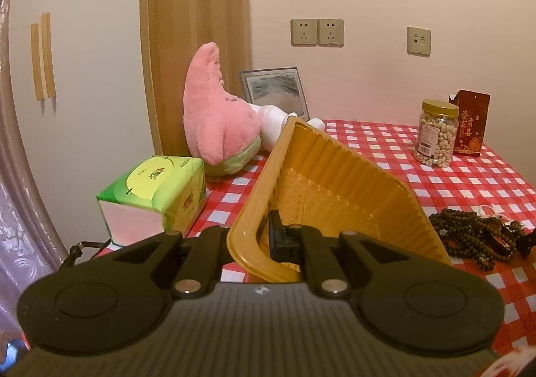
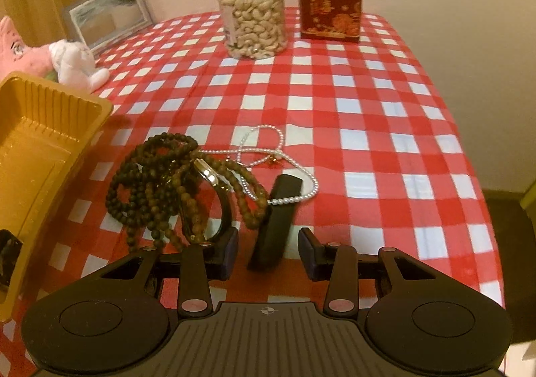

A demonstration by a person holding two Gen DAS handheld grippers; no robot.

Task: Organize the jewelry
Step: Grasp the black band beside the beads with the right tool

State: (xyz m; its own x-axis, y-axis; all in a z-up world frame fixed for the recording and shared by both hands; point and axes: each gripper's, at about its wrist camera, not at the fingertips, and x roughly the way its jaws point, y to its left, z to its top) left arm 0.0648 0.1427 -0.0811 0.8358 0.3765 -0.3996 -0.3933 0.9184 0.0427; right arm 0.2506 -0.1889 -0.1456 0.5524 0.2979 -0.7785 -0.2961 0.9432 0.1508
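The left hand-held gripper point(image 1: 264, 239) pinches the tilted gold tray's point(image 1: 335, 182) rim. Only the right wrist view shows the right hand-held gripper point(image 2: 268, 254) parted around a black strap point(image 2: 276, 219) beside the beads point(image 2: 150, 172) on the tabletop point(image 2: 368, 109).

Glossy ribbed plastic tray point(image 1: 335, 176); matt wooden beads point(image 2: 154, 182).

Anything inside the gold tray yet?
The gold tray, tilted in the left gripper, shows only its bare ribbed bottom. The near corner is out of view. Wooden beads and pearl necklace lie on the tablecloth.
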